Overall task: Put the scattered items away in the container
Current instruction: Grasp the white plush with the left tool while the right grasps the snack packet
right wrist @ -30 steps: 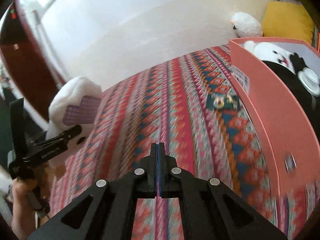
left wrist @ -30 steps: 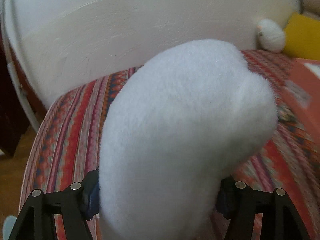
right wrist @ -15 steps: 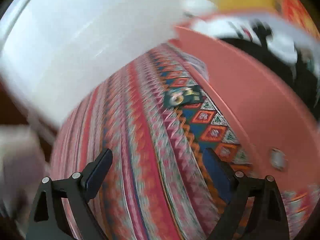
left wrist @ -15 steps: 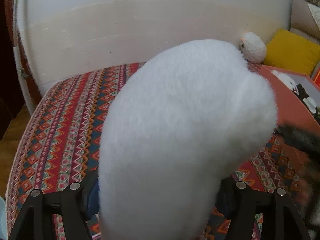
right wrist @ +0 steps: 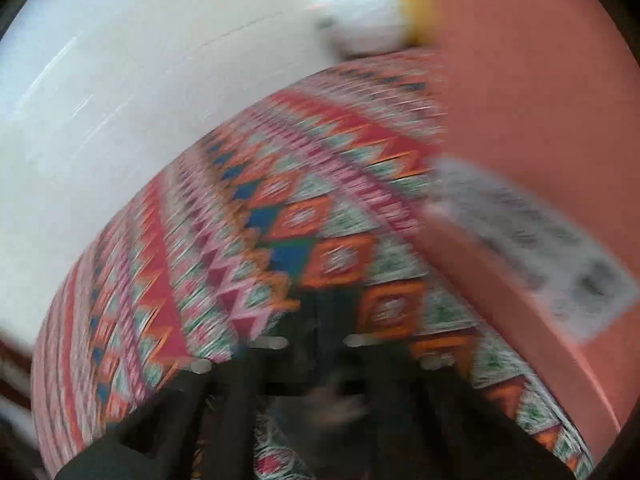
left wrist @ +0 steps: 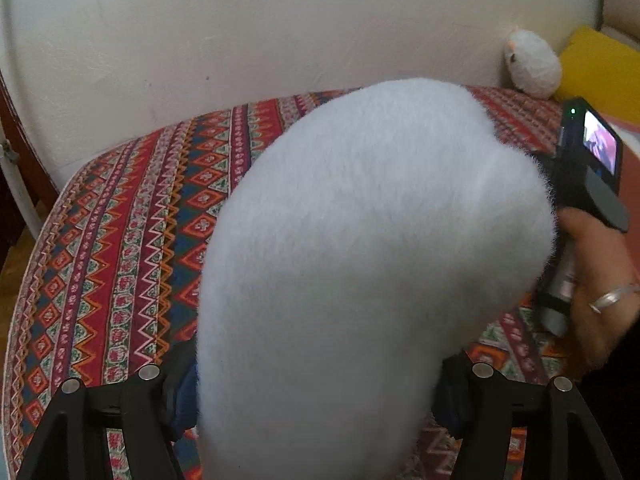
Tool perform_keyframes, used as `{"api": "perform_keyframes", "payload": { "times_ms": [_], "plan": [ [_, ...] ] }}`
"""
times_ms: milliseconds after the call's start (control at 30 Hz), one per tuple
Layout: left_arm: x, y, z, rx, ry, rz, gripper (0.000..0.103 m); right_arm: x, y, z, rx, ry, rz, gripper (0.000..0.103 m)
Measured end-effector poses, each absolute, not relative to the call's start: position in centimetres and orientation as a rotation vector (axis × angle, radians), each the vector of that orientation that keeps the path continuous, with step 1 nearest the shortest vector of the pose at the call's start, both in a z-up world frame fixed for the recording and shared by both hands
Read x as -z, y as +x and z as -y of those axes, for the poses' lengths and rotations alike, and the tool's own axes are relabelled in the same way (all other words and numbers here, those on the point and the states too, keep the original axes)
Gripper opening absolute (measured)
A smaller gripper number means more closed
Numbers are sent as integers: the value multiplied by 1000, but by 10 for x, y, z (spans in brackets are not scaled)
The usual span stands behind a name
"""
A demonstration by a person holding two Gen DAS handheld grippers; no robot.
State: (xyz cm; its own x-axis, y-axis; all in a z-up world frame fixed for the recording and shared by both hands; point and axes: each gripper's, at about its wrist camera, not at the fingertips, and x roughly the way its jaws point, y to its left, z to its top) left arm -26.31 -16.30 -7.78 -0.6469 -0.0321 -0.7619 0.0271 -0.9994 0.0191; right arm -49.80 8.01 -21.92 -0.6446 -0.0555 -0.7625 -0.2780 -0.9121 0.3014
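A big white plush toy (left wrist: 376, 240) fills the left wrist view, with my left gripper (left wrist: 316, 400) shut on its lower part above the patterned bedspread (left wrist: 120, 240). The right wrist view is badly blurred. There my right gripper (right wrist: 318, 304) has its fingers drawn together on a small dark item (right wrist: 320, 320) lying on the bedspread, close beside the salmon-pink box (right wrist: 540, 100). The item itself is hard to make out. A hand (left wrist: 592, 280) holding the right gripper's handle shows at the right of the left wrist view.
A small white plush (left wrist: 532, 64) and a yellow cushion (left wrist: 600, 68) lie at the back by the white wall. The box wall with its paper label (right wrist: 528, 240) stands close to the right of my right gripper. The bed's edge drops off at the left.
My right gripper, open half a second ago, has moved forward along the box and closed at the small dark item. The left gripper has carried the plush rightward towards the box.
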Motion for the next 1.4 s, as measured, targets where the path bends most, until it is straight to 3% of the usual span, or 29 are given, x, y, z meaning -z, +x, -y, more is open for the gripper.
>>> {"api": "perform_keyframes", "payload": {
  "times_ms": [233,333,400,433,467,533,733,767,833,1100,1267,1400],
  "plan": [
    [83,-250,158,2836,1344,-103,74,199,-439,-85,-2895,-1442,-917,0],
    [75,-230,156,2857,1327,-135,74,175,-398,-79,-2974,-1457,-887,0],
    [70,-214,154,2857,1317,-152,74,157,-376,-76,-3059,-1422,-734,0],
    [69,-209,153,2856,1315,-157,74,153,-371,-72,-3088,-1411,-616,7],
    [68,-206,152,2854,1315,-162,74,153,-375,-69,-3098,-1420,-501,46],
    [67,-201,151,2849,1316,-170,74,158,-385,-64,-3109,-1432,-283,98],
    [65,-185,148,2835,1317,-194,75,219,-457,-47,-3019,-1675,104,89],
    [65,-182,148,2833,1317,-198,75,219,-459,-43,-3023,-1674,149,79],
    [64,-176,147,2828,1318,-206,75,216,-461,-38,-3022,-1686,198,47],
    [52,-154,125,2874,1281,-193,75,119,-336,-74,-3227,-1563,-26,47],
    [30,-122,101,2931,1206,-144,75,56,-219,-103,-3370,-1391,-45,47],
    [9,-89,76,2981,1128,-58,75,37,-160,-133,-3388,-1318,-64,47]
  ]
}}
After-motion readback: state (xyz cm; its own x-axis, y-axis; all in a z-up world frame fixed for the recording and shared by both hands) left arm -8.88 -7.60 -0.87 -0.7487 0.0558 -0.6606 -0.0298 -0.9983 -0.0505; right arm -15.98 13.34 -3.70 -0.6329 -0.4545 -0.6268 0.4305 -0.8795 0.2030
